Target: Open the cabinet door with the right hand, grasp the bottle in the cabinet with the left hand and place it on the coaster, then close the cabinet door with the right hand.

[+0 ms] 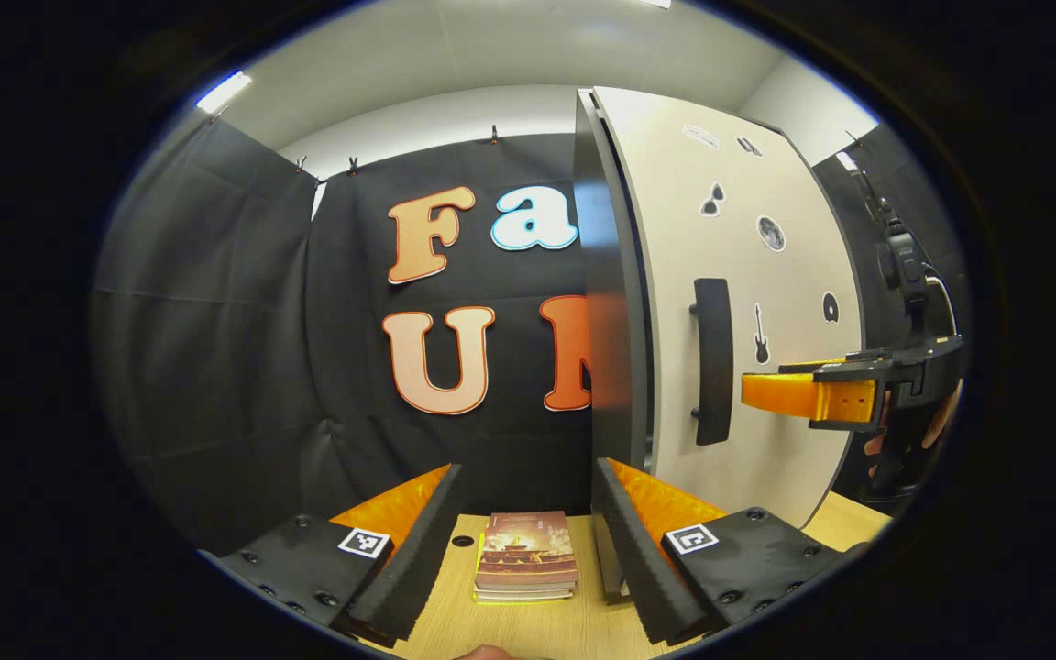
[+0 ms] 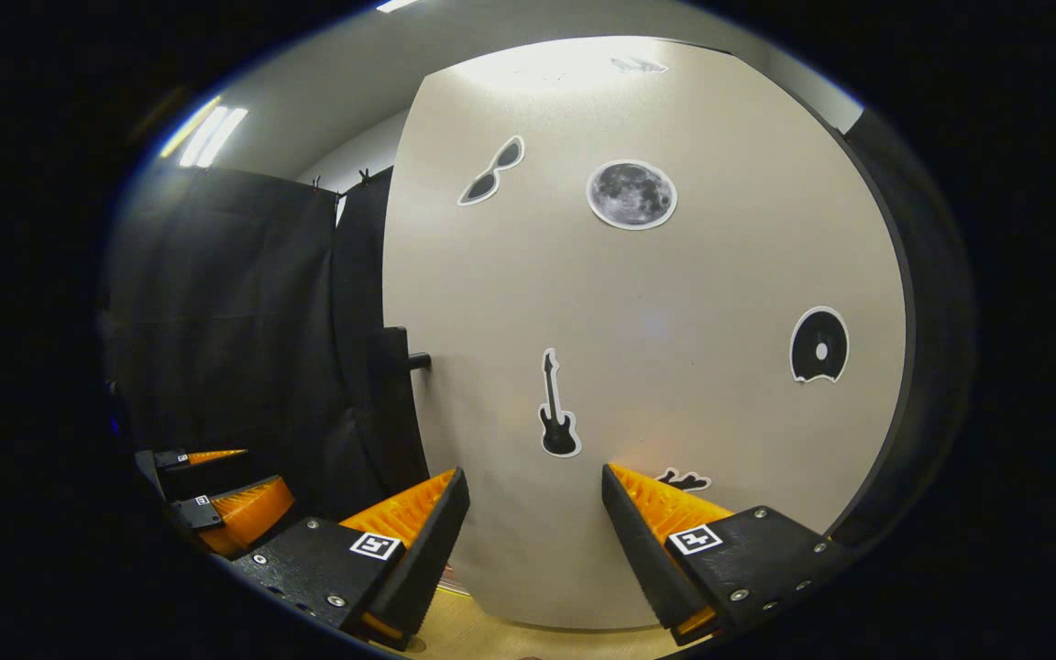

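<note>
Wooden tabletop (image 1: 528, 623) lies nearest, below the left gripper (image 1: 528, 541), fingers apart and empty. Beyond, the right gripper (image 2: 535, 541), also spread, faces the closed cabinet door (image 2: 675, 367); reaching its handle (image 1: 713, 362) likely comes next. Bottle presumably inside.

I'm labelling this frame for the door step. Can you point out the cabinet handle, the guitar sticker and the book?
cabinet handle (image 1: 713, 362): left gripper view, middle of the bar.
guitar sticker (image 2: 556, 408): right gripper view, on its neck.
book (image 1: 528, 547): left gripper view, top cover.

Recording booth, black cloth walls (image 1: 216, 348), wooden table (image 1: 528, 623), stickered cabinet door (image 2: 675, 367)
</note>
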`<state>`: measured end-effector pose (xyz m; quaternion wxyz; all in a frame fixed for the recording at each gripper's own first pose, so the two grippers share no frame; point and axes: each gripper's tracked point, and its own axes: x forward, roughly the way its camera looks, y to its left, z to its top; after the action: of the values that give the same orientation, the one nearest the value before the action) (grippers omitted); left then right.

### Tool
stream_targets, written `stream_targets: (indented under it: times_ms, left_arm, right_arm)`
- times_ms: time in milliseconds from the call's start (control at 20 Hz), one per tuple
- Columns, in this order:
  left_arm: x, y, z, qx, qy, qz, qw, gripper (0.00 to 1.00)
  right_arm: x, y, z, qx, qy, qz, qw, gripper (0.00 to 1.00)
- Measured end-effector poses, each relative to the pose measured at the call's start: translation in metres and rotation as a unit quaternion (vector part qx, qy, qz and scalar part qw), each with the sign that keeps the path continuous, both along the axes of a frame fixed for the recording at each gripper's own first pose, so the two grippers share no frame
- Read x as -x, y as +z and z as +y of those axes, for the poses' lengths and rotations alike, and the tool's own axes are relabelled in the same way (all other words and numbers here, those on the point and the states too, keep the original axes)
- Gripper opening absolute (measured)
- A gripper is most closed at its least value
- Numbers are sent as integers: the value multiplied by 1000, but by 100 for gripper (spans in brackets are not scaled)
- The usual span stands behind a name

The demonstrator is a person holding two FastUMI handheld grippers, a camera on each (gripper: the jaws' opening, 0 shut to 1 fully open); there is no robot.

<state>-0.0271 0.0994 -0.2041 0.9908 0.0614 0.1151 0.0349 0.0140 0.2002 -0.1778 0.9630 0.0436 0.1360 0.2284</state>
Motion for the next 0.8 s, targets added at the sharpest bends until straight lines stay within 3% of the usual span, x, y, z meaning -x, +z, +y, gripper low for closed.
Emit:
stream_targets:
  times_ms: [350,800]
  left_arm:
    - [-12,-4,-27,29,-11,6,1000,93]
    - [-18,26,-81,61,-31,5,998,93]
  right_arm:
    - [1,1,-17,13,-2,-1,1000,91]
    - [59,30,-119,65,-49,-39,996,92]
